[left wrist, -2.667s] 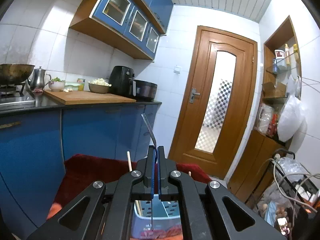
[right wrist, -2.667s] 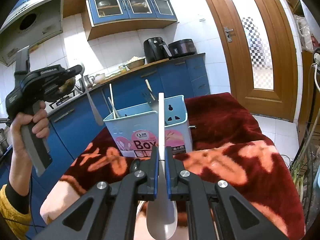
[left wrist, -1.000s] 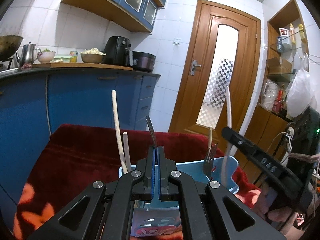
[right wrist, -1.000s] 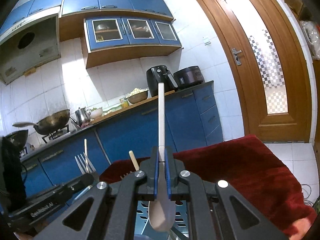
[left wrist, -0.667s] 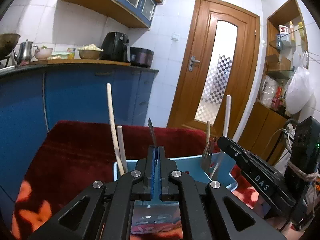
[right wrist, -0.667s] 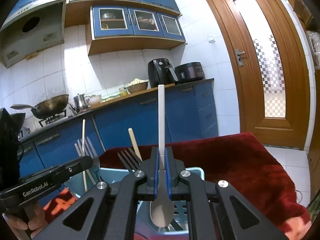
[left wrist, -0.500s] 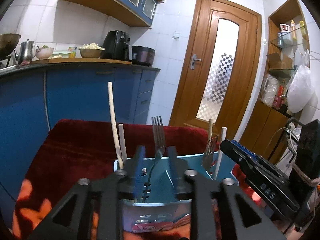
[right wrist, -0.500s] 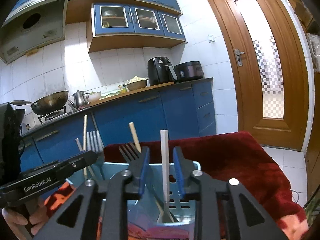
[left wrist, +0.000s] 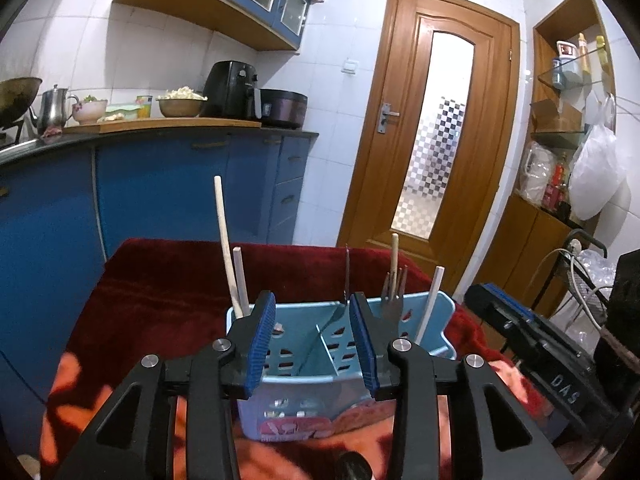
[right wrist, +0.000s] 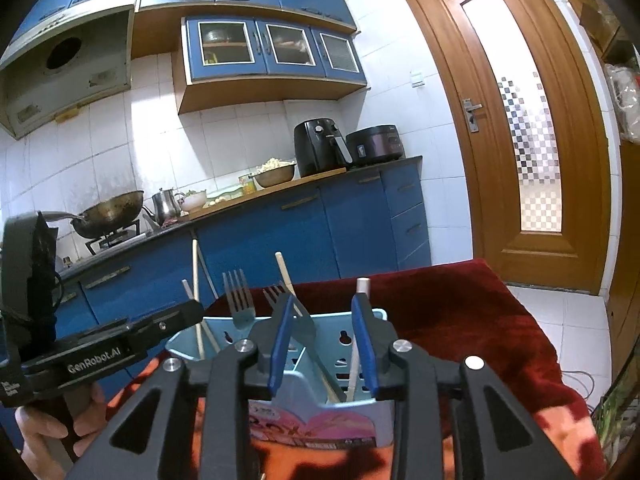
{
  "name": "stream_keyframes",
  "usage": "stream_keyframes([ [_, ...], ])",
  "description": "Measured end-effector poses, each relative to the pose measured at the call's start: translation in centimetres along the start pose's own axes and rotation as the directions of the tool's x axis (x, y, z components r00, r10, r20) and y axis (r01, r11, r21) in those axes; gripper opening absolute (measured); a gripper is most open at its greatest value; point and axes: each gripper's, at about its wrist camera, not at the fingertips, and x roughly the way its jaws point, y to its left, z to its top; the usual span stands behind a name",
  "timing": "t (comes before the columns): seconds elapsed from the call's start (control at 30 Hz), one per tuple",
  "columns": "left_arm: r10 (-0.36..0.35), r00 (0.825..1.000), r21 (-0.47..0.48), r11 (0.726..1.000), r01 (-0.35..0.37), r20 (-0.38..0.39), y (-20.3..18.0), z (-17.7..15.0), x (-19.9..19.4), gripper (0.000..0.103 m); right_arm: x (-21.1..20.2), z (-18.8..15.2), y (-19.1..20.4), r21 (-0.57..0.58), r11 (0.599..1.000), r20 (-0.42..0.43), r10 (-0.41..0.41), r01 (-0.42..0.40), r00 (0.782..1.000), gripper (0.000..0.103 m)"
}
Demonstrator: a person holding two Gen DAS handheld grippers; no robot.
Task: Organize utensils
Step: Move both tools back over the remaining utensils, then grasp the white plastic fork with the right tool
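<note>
Both claws let go, fork and spoon dropped into caddy [left wrist: 304, 344] | left claw [left wrist: 312, 344], right claw [right wrist: 324, 350] opening, empty | handles upright, caddy just ahead.

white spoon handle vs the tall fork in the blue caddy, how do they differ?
The white spoon handle is a plain rod, bowl end down; the fork is metal, tines up. The handle rises beside the right gripper, the fork further left. Both stand in the caddy, released.
</note>
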Motion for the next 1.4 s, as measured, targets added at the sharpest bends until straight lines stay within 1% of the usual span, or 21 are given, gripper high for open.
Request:
stream_keyframes([
  [0.13, 0.008, 1.000, 0.010, 1.000, -0.008, -0.027, -0.3, -0.5, -1.0, 0.040, -1.0, -0.3, 0.2, 0.004, 1.000, -0.031, -0.008, 0.008, 0.999, 0.037],
  [0.3, 0.020, 0.998, 0.025, 1.000, -0.018, -0.068, -0.5, -1.4, -2.1, 0.040, -2.2, -1.1, 0.6, 0.013, 1.000, -0.093, -0.017, 0.018, 0.996, 0.037],
  [0.57, 0.047, 0.986, 0.018, 0.999, -0.044, -0.159, -0.3, -3.5, -3.4, 0.041, -3.6, -3.0, 1.1, 0.033, 0.999, -0.180, -0.026, 0.033, 0.983, 0.037],
  [0.67, 0.059, 0.981, 0.004, 0.998, -0.060, -0.184, 0.2, -4.3, -3.8, 0.041, -3.8, -3.6, 1.2, 0.030, 0.998, -0.223, -0.043, 0.051, 0.974, 0.037],
  [0.77, 0.073, 0.973, -0.002, 0.997, -0.075, -0.218, 0.7, -5.3, -3.9, 0.045, -3.9, -4.4, 1.3, 0.031, 0.998, -0.267, -0.045, 0.055, 0.963, 0.037],
  [0.9, 0.095, 0.963, 0.002, 0.995, -0.098, -0.251, 1.2, -6.3, -3.9, 0.045, -4.1, -5.3, 1.4, 0.031, 0.998, -0.307, -0.048, 0.060, 0.951, 0.037],
  [1.07, 0.109, 0.952, -0.011, 0.993, -0.117, -0.285, 2.1, -7.3, -4.2, 0.045, -4.0, -6.5, 1.7, 0.034, 0.998, -0.358, -0.031, 0.046, 0.933, 0.037],
  [1.2, 0.126, 0.941, -0.008, 0.991, -0.135, -0.313, 2.7, -8.0, -4.2, 0.046, -3.6, -7.6, 2.1, 0.025, 0.999, -0.398, -0.032, 0.046, 0.917, 0.037],
  [1.4, 0.146, 0.930, -0.007, 0.987, -0.158, -0.337, 3.4, -8.9, -4.3, 0.047, -2.5, -8.9, 2.7, 0.015, 0.999, -0.454, -0.035, 0.047, 0.890, 0.038],
])
